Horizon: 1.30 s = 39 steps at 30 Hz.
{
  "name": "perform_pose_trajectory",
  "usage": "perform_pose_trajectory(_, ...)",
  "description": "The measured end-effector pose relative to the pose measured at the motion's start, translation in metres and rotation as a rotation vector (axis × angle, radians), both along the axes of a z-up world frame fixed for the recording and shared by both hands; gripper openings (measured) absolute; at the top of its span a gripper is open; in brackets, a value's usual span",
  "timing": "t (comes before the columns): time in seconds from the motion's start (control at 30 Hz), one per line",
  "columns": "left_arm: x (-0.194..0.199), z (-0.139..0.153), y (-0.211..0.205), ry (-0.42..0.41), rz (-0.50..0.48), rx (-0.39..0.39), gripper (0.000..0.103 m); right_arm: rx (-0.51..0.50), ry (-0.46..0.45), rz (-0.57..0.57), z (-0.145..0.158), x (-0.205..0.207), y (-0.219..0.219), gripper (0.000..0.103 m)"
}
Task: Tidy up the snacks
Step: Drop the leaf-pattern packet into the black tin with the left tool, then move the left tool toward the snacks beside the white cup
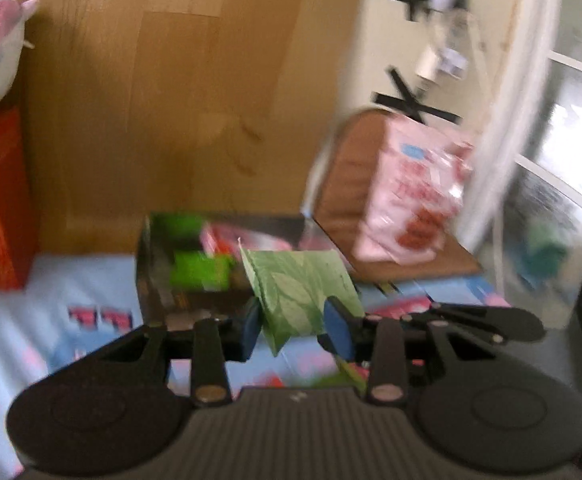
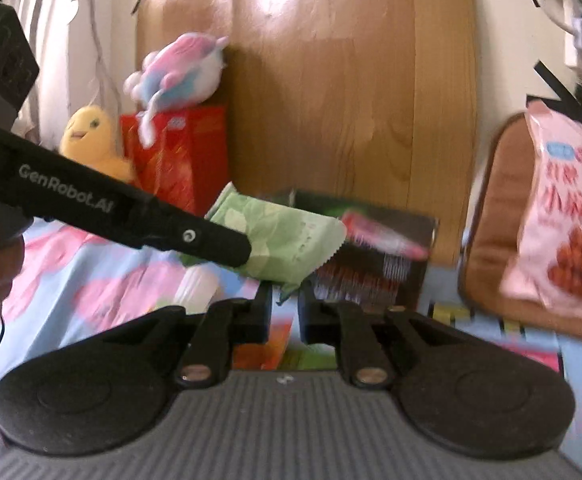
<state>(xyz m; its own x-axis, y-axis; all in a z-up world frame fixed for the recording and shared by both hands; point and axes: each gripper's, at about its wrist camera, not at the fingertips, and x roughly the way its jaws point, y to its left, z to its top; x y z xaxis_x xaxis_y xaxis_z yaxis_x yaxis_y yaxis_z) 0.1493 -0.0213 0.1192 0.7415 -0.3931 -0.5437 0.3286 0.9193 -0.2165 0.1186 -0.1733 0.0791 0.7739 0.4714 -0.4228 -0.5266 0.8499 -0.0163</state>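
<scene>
Both wrist views low over the patterned bedsheet [image 1: 91, 280], facing the wooden headboard [image 1: 171, 100]. Left view close behind the dark snack box [image 1: 159, 280]; right view slightly further back. Shared: green packet [image 2: 283, 236], pink snack bag [image 2: 563, 208].
</scene>
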Motion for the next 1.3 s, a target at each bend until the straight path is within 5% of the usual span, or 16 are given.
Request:
perform_pose_trajectory(0.07,0.027,-0.003,0.001,0.008,0.028,0.012,0.059,-0.014,-0.023,-0.039,-0.001,0.027,0.008,0.02)
perform_pose_trajectory(0.17,0.04,-0.005,0.017,-0.003,0.113,0.019,0.059,-0.041,-0.039,-0.136,-0.008,0.057,0.007,0.042)
perform_pose_trajectory(0.33,0.01,-0.019,0.067,0.005,0.143,-0.139,0.059,0.143,0.055,-0.109,-0.016,0.043,-0.028,0.042)
perform_pose_trajectory(0.6,-0.051,-0.052,0.087,0.096,0.122,-0.222,0.056,0.203,0.21,0.067,-0.036,0.004,-0.012,0.042)
perform_pose_trajectory(0.83,-0.096,-0.078,0.1,0.185,0.146,-0.257,0.049,0.197,0.248,0.133,-0.037,0.003,0.028,0.039)
perform_pose_trajectory(0.9,-0.107,-0.086,0.105,0.22,0.143,-0.268,0.049,0.154,0.283,0.156,-0.042,0.002,0.036,0.025)
perform_pose_trajectory(1.0,-0.12,-0.095,0.105,0.244,0.125,-0.276,0.049,0.087,0.3,0.156,-0.044,-0.014,0.034,0.021)
perform_pose_trajectory(1.17,-0.13,-0.102,0.099,0.254,0.081,-0.276,0.049,0.072,0.327,0.099,-0.047,-0.075,0.001,0.022)
perform_pose_trajectory(1.3,-0.129,-0.102,0.096,0.256,0.074,-0.29,0.05,0.078,0.373,0.19,-0.051,-0.117,-0.02,0.03)
